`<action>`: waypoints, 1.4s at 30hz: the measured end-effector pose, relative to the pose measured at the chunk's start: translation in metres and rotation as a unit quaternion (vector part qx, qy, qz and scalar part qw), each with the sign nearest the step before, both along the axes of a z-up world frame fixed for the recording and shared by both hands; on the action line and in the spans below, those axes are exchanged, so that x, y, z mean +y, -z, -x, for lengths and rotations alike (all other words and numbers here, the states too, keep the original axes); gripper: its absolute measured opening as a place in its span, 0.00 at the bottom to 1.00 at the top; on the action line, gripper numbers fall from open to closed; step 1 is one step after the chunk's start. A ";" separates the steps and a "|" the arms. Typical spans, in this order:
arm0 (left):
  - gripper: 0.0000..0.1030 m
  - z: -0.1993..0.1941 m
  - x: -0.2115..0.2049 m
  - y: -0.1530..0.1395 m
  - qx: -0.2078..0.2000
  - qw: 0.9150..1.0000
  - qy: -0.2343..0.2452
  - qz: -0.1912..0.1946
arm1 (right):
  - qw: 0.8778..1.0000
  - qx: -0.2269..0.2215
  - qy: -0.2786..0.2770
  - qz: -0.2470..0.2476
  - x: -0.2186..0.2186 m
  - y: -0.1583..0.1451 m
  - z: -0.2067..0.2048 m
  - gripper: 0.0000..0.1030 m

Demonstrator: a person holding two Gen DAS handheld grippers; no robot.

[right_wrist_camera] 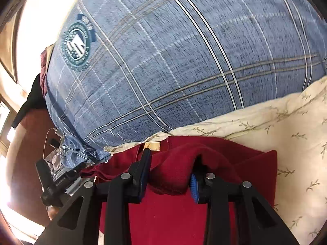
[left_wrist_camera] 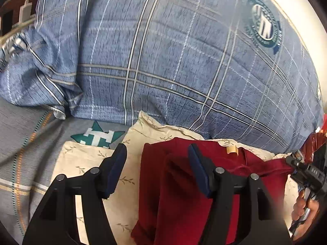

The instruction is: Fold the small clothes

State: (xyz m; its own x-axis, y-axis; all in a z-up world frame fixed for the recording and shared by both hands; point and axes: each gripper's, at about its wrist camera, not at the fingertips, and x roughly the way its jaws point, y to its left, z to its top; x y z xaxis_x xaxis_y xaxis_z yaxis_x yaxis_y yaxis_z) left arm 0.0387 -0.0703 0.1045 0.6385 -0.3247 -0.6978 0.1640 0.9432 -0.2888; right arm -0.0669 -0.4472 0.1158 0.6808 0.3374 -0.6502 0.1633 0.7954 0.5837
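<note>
A dark red garment (left_wrist_camera: 179,200) with a tan neck label (left_wrist_camera: 232,149) lies folded on a cream leaf-print cloth (left_wrist_camera: 81,163). My left gripper (left_wrist_camera: 157,153) is open above its left part, holding nothing. In the right wrist view the red garment (right_wrist_camera: 173,214) fills the lower middle, label (right_wrist_camera: 152,145) at the far edge. My right gripper (right_wrist_camera: 171,159) is open with a raised fold of the red fabric (right_wrist_camera: 175,171) lying between its fingers, draped over the right one. The right gripper also shows at the right edge of the left wrist view (left_wrist_camera: 294,159), touching the garment's edge.
A big blue plaid pillow (left_wrist_camera: 184,61) with a round crest (left_wrist_camera: 263,28) lies just behind the garment. A grey bedsheet with a green star (left_wrist_camera: 98,136) is at left. Chargers and cables (left_wrist_camera: 22,14) sit at far left. A bright wall (right_wrist_camera: 40,20) is behind.
</note>
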 end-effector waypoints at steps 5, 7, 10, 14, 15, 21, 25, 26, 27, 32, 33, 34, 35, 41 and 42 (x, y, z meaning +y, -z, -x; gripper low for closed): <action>0.61 0.010 -0.010 -0.005 -0.011 1.000 0.023 -0.017 | 0.997 -0.001 0.025 -0.074 -0.018 0.003 0.003 0.43; 0.61 0.011 -0.014 -0.002 -0.015 0.999 0.028 -0.024 | 0.994 -0.012 0.028 -0.103 -0.024 0.001 0.007 0.56; 0.61 0.009 -0.017 0.005 -0.005 0.999 0.031 -0.029 | 0.991 -0.039 0.041 -0.121 -0.035 -0.009 0.016 0.59; 0.61 0.003 -0.023 0.014 0.005 0.999 0.027 -0.034 | 0.998 -0.054 0.017 -0.038 -0.018 -0.021 0.020 0.59; 0.61 0.001 -0.025 0.017 0.007 0.999 0.025 -0.035 | 0.999 -0.043 0.007 -0.002 -0.008 -0.020 0.016 0.56; 0.61 -0.021 -0.039 0.041 0.041 0.997 0.009 -0.072 | 0.991 0.022 0.007 0.133 0.022 0.015 -0.027 0.45; 0.66 -0.028 -0.040 0.057 0.051 0.995 0.002 -0.087 | 0.983 0.072 0.038 0.164 0.014 0.045 -0.056 0.41; 0.70 -0.029 -0.040 0.060 0.050 0.995 0.000 -0.089 | 0.981 0.087 0.045 0.165 0.010 0.055 -0.062 0.41; 0.72 -0.030 -0.040 0.062 0.049 0.995 -0.003 -0.088 | 0.980 0.096 0.046 0.167 0.010 0.061 -0.064 0.41; 0.75 -0.031 -0.035 0.068 0.054 0.996 -0.009 -0.077 | 0.978 0.103 0.054 0.170 0.008 0.064 -0.065 0.41; 0.75 -0.029 -0.035 0.067 0.053 0.996 -0.007 -0.076 | 0.977 0.110 0.062 0.170 0.009 0.060 -0.062 0.44; 0.75 -0.028 -0.033 0.066 0.050 0.996 -0.007 -0.076 | 0.978 0.106 0.066 0.169 0.009 0.053 -0.056 0.45; 0.74 -0.025 -0.030 0.064 0.046 0.996 -0.006 -0.077 | 0.980 0.091 0.070 0.163 0.012 0.041 -0.044 0.45; 0.74 0.007 -0.015 0.044 0.025 0.996 -0.004 -0.084 | 0.981 0.059 0.046 0.179 0.036 0.009 0.008 0.48; 0.74 0.013 -0.013 0.041 0.020 0.996 -0.004 -0.088 | 0.981 0.067 0.042 0.179 0.037 0.013 0.010 0.48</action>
State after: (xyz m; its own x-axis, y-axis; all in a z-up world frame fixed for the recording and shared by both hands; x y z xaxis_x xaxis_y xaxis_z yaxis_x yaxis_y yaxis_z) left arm 0.0256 -0.0836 0.0637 0.6118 -0.1893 -0.7681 0.1477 0.9812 -0.1241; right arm -0.0769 -0.4102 0.1032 0.5964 0.0177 -0.8025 0.2928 0.9261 0.2381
